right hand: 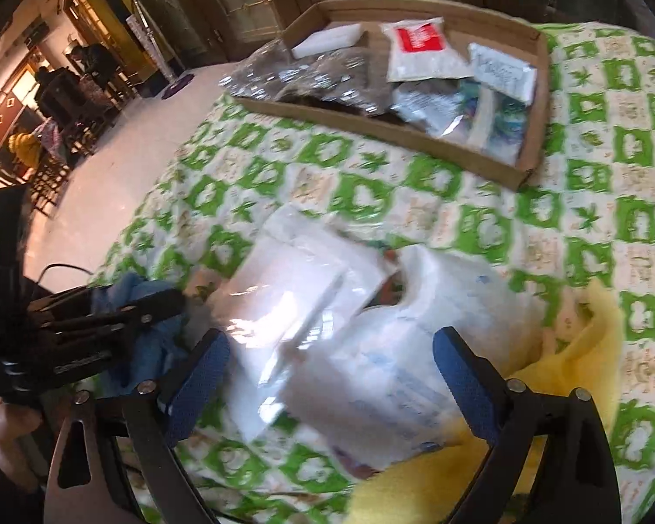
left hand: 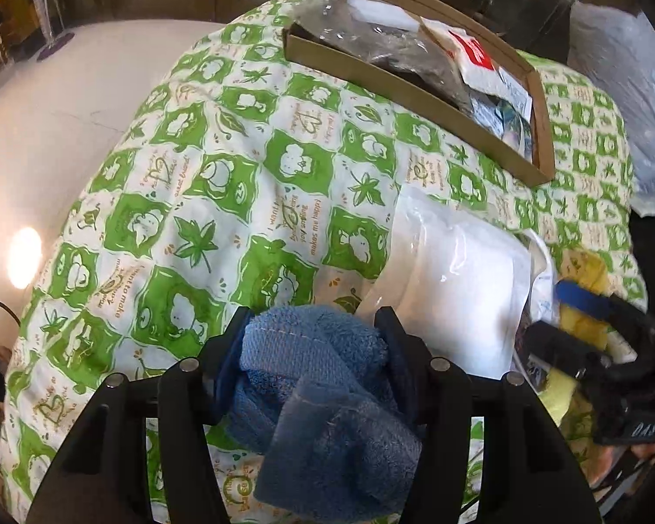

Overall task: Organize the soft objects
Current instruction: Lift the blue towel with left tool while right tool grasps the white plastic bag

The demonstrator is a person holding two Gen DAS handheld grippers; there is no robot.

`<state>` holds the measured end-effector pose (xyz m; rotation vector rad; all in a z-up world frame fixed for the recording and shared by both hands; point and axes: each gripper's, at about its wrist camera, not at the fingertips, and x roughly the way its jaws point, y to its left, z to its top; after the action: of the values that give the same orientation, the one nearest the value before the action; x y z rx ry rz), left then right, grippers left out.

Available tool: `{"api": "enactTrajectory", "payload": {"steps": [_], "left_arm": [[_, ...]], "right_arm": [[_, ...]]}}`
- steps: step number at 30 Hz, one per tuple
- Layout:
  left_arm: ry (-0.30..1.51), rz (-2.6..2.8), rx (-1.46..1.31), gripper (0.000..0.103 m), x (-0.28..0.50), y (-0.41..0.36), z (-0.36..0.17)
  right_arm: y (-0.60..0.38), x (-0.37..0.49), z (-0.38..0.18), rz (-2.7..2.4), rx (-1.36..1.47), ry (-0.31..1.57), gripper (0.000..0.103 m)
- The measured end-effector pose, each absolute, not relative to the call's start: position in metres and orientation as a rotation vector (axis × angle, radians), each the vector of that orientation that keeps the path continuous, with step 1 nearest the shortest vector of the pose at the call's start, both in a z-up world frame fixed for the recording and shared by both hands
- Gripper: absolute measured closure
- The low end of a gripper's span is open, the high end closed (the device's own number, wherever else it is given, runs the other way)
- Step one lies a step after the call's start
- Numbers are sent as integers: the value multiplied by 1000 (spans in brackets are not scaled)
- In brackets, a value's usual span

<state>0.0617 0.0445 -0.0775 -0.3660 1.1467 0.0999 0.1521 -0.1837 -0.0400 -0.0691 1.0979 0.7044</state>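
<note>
the left gripper (left hand: 314, 340) is squeezed tight on a blue towel (left hand: 327, 397). the towel is soft and fuzzy, bunched up in a lump, with a flat stitched band along its edge. one corner flops down toward the camera. it is held up over the near part of the green and white blanket (left hand: 222, 183), not lying on it. in the right wrist view the same towel (right hand: 153, 327) peeks out between the black fingers of the left gripper (right hand: 170, 301), off to the left of the white bag.

the blanket has green squares with little white animals and leaves on it.

the right gripper (right hand: 329, 362) is wide apart, with blue bumpy pads (right hand: 196, 380). between its fingers sits a white plastic bag (right hand: 397, 349) with a handle hole, lying on the blanket. just left of that bag, and partly on it, is a clear shiny packet with something white inside (right hand: 297, 288). the packet is blurry. just right of the bag is a soft yellow cloth (right hand: 589, 349), crumpled, and it also runs under the bag toward the camera.

far past the bag, on the blanket, is a flat brown cardboard tray (right hand: 532, 87). in the tray are a crinkly clear bag with dark stuff (right hand: 310, 78), a white packet with a red label (right hand: 419, 48), a white block (right hand: 327, 41) and more small packets (right hand: 502, 70).

left of the blanket is a pale shiny floor (right hand: 109, 201).
</note>
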Motion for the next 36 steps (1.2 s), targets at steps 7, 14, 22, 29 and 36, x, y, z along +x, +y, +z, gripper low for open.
{"api": "enactTrajectory", "payload": {"steps": [7,14,22,29,36], "left_arm": [[1125,103,-453,47,56,59,-78],[1128,108,-433,47,57,58,-79],[1125,107,-429,47,57,56,-78],[1126,101,-442,47,56,59,-80],[1145,95,-424,47,59,56,-82]], "right_arm": [[-164,163,-40,760,11,1218,27],[-145,180,-53,691,-38,1300,27],[-105,195,-62,598,-104,1283,20],[-65,204,-94,504,-178,1305,1],[-48,203,-104,461,-289,1238,10]]}}
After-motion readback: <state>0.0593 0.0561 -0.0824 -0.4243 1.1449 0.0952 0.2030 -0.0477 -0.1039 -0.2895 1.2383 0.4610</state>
